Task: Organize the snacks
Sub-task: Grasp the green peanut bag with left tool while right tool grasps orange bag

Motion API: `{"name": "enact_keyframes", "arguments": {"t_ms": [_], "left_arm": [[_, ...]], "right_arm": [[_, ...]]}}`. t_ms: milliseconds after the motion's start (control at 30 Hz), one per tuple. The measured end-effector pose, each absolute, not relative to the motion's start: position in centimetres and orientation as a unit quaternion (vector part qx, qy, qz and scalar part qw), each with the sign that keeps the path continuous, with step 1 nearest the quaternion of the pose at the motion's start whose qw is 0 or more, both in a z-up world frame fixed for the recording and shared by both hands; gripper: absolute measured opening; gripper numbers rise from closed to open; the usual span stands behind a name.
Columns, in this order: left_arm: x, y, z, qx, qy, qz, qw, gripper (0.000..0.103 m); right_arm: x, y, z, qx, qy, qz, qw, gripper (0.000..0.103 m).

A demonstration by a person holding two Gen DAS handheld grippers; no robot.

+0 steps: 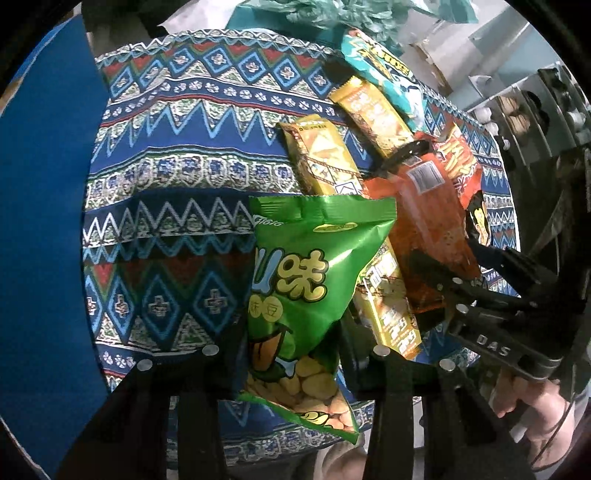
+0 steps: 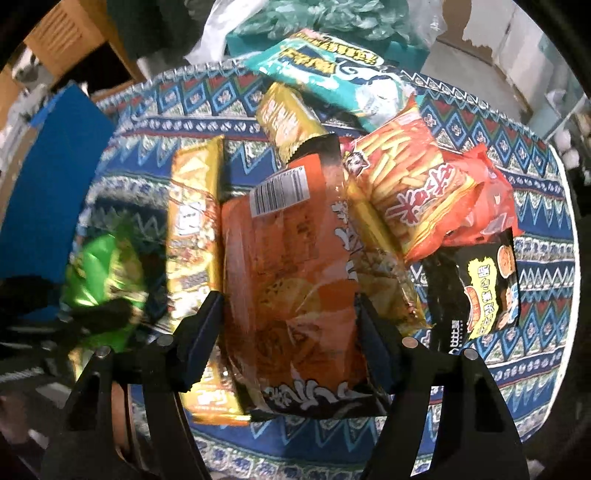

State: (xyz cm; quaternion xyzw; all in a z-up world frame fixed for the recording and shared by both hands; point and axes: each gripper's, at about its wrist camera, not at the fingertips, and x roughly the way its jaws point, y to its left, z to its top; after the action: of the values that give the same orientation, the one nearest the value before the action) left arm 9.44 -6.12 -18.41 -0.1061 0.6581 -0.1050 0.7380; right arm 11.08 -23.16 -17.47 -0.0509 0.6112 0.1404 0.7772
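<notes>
My left gripper (image 1: 291, 354) is shut on a green bean snack bag (image 1: 303, 291) and holds it above the patterned tablecloth (image 1: 177, 166). My right gripper (image 2: 288, 325) is shut on an orange chip bag (image 2: 291, 266), barcode side up; it also shows in the left wrist view (image 1: 428, 221). The green bag is a blur at the left of the right wrist view (image 2: 103, 273). Long yellow packs (image 1: 321, 158) (image 2: 192, 236) lie on the cloth between the two bags.
A pile of snacks lies on the round table: a teal bag (image 2: 332, 74), a fries bag (image 2: 410, 184), a red bag (image 2: 487, 199), a black pack (image 2: 480, 291), another yellow pack (image 1: 373, 110). A blue board (image 1: 40, 221) stands at left. Green plastic bags (image 2: 332, 18) lie behind.
</notes>
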Motion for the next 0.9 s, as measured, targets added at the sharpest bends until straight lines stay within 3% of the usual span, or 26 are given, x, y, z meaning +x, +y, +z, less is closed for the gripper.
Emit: {"name": "enact_keyframes", "arguments": {"t_ms": [133, 233, 900], "left_arm": [[9.4, -5.8, -18.1, -0.112, 0.656, -0.102, 0.739, 0.041], [9.4, -5.8, -17.5, -0.114, 0.652, -0.101, 0.743, 0.041], [6.8, -2.5, -10.9, -0.107, 0.599, -0.097, 0.788, 0.041]], "right_arm": [[11.0, -23.2, -17.6, -0.052, 0.610, 0.140, 0.778, 0.049], [10.7, -23.1, -17.4, -0.057, 0.604, 0.140, 0.783, 0.045], [8.9, -23.3, -9.7, -0.024, 0.536, 0.141, 0.832, 0.044]]}}
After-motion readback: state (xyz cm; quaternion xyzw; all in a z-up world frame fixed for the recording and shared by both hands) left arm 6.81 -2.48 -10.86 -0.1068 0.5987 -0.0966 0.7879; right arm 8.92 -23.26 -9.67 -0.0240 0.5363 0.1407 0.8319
